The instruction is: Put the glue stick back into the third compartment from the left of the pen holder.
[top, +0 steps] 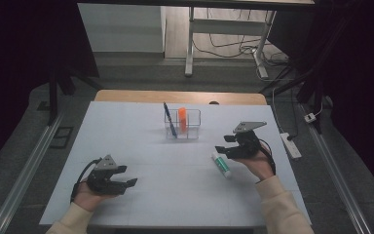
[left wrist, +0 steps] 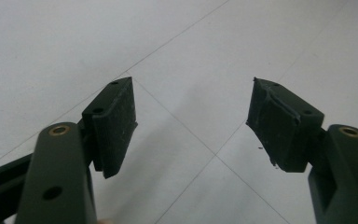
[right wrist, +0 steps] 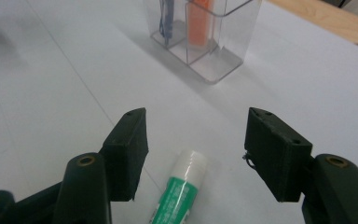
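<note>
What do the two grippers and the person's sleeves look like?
Both grippers, left and right, are black, each topped by a grey three-cornered plate and trailing a black cable. Their fingers are dark arms with brass-coloured pivot bushings, ending in blocky black pads with small screw holes. The sleeves are a light beige.

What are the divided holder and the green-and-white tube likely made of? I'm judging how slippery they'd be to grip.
Divided holder: looks like clear glossy hard plastic; the pen and orange item show through its walls. Glue stick: seemingly smooth plastic, with a white cap and a green printed label.
</note>
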`<state>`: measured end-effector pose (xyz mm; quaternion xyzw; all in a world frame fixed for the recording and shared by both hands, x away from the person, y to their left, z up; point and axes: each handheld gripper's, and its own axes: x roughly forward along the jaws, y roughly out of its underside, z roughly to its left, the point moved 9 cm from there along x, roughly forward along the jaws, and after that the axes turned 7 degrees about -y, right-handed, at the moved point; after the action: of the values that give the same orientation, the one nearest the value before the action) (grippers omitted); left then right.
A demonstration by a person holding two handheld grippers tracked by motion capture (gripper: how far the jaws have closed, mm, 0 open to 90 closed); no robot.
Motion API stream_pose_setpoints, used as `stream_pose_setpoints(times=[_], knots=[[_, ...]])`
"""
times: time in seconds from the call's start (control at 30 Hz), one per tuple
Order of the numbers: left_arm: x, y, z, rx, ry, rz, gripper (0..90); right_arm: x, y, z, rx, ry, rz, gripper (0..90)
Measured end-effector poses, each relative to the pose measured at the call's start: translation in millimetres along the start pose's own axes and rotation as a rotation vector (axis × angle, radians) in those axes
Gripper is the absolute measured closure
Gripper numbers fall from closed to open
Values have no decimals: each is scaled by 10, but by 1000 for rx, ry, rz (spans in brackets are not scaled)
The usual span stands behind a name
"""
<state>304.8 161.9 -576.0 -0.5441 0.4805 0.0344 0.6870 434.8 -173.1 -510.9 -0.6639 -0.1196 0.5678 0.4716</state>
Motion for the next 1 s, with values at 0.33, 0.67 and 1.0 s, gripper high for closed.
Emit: stream_pose_setpoints(times=[0.33, 0.67, 1.0], knots=[[-9, -10, 4, -4, 2, -8, 318, 36, 136, 37, 10, 1, 73, 386], [3, -5, 3, 0, 3, -2, 317, 50, 239, 4, 83, 43, 156, 366], [7, 1, -11, 9, 2, 4, 316, 203, 354, -10, 111, 48, 229, 344]])
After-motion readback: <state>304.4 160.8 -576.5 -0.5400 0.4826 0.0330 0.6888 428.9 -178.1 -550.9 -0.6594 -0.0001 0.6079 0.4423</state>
